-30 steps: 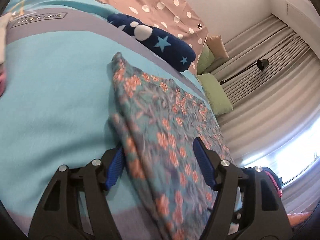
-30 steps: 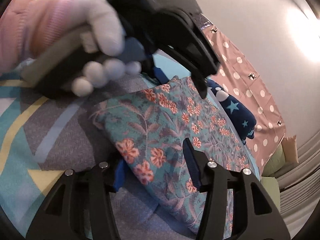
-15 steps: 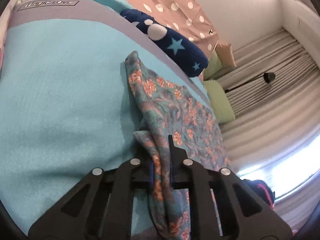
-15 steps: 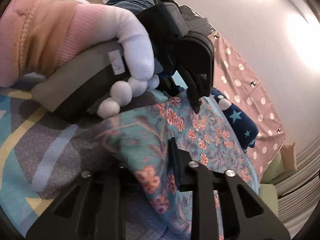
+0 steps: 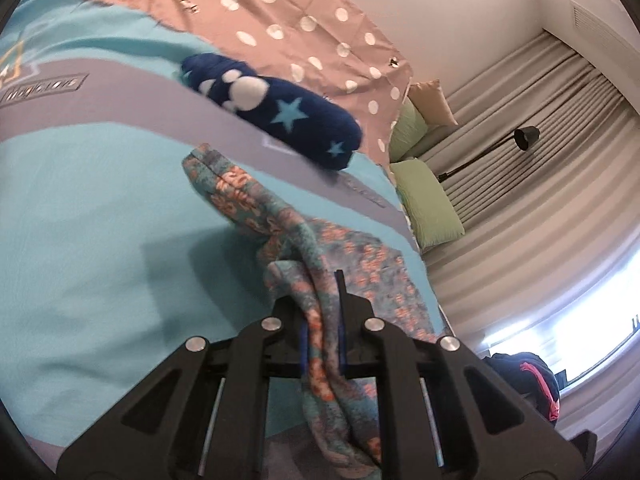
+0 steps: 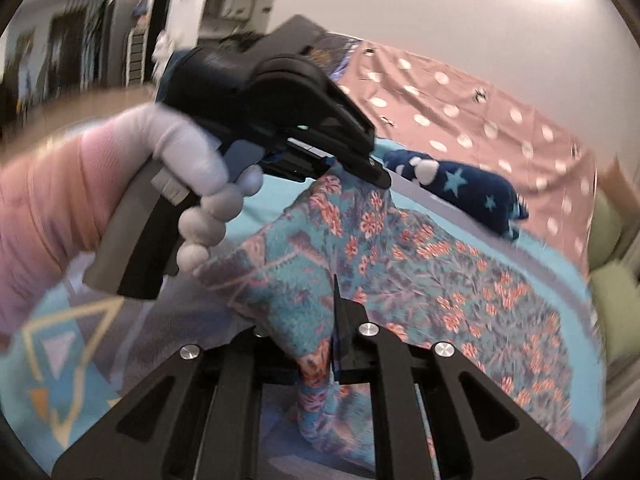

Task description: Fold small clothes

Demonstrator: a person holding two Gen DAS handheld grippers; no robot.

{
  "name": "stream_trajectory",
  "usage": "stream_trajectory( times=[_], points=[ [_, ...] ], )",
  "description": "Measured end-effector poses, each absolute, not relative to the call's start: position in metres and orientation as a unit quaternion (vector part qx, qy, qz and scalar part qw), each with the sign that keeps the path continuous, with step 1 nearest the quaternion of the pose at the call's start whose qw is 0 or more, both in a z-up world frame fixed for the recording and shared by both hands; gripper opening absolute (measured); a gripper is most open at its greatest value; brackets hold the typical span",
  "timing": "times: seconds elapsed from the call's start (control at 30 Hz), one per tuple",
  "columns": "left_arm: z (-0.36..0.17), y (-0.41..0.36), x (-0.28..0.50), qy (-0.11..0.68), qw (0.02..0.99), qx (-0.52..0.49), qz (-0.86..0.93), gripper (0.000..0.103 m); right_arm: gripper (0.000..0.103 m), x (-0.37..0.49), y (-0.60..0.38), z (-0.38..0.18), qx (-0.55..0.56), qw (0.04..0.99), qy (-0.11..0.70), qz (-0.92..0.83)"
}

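A teal floral garment (image 5: 360,264) lies on the turquoise bedspread (image 5: 80,208), one edge pulled up off it. My left gripper (image 5: 320,304) is shut on a bunched fold of that edge, and cloth hangs down between the fingers. In the right wrist view the same garment (image 6: 440,272) spreads to the right. My right gripper (image 6: 322,320) is closing its jaws on another part of the edge, with the cloth pinched between them. The left gripper (image 6: 376,176), held by a gloved hand (image 6: 188,168) in a pink sleeve, lifts the far corner just above and behind the right one.
A rolled navy blanket with stars (image 5: 276,112) lies beyond the garment. A pink polka-dot cover (image 5: 280,28) drapes behind it. Green pillows (image 5: 428,208), a black lamp (image 5: 524,138) and grey curtains fill the right. A dark bundle (image 5: 528,380) sits near the window.
Both grippers went from open around the garment's edge to shut on it, then rose, lifting the edge off the bedspread. The right gripper has also rolled.
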State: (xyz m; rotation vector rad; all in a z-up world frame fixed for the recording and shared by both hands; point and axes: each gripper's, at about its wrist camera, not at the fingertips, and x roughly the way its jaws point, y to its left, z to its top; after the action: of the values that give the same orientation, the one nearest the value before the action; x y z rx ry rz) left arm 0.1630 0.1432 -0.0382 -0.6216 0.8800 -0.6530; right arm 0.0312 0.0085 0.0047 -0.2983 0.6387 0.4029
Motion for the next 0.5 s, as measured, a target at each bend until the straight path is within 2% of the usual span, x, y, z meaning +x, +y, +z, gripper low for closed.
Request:
stream_trajectory(
  times=[0.5],
  points=[
    [-0.008, -0.013, 0.204, 0.449, 0.802, -0.218, -0.328, 0.01, 0.01, 0.036, -0.155, 0.017, 0.06, 0.937, 0.315, 0.137]
  ],
)
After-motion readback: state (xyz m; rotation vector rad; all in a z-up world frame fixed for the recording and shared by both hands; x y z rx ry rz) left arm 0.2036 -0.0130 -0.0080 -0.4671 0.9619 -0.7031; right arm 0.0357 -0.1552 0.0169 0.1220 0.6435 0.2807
